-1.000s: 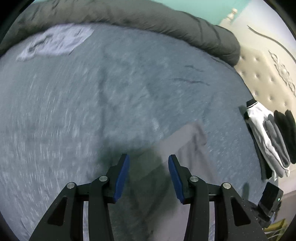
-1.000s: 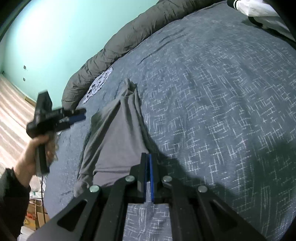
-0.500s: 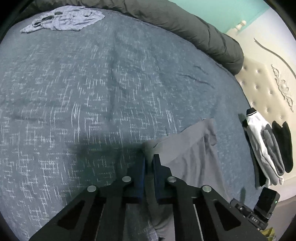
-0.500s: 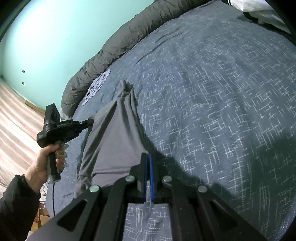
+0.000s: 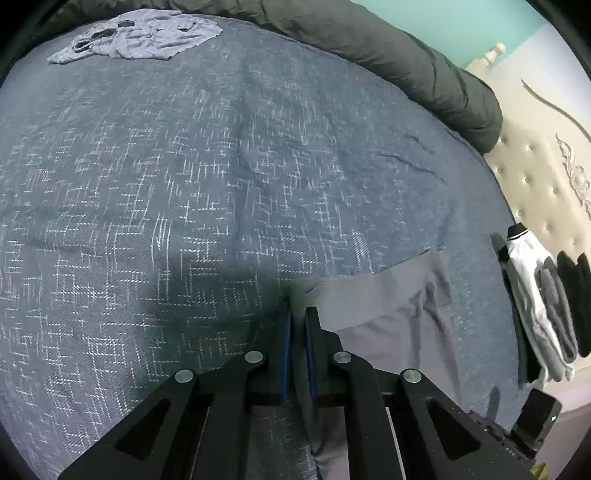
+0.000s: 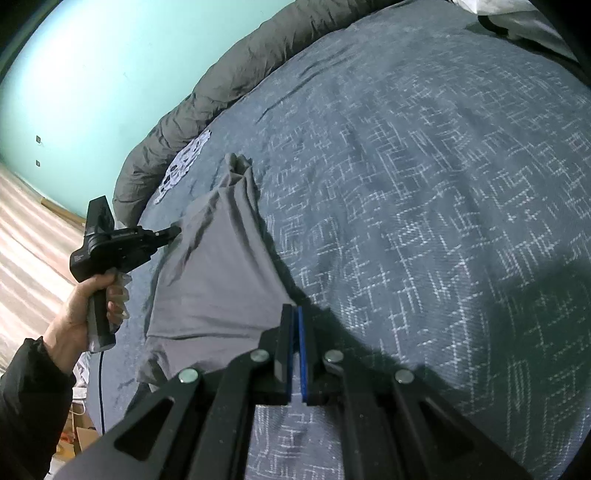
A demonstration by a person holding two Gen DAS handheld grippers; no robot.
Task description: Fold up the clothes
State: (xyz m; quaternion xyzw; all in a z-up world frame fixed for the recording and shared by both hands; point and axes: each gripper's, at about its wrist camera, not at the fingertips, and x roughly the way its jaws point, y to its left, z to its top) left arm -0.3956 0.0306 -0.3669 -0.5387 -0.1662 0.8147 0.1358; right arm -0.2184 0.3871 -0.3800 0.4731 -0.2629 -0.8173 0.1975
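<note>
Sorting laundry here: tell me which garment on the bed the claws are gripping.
The plain grey garment; the pale printed one lies loose by the rolled duvet.

Plain grey garment [image 6: 218, 280] stretched taut, rumpled far end on blue bedspread [image 6: 424, 192].

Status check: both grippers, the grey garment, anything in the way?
Left gripper shut on grey garment corner. Right gripper shut on the opposite corner. Garment stretched between them over the bed. Nothing in the way.
</note>
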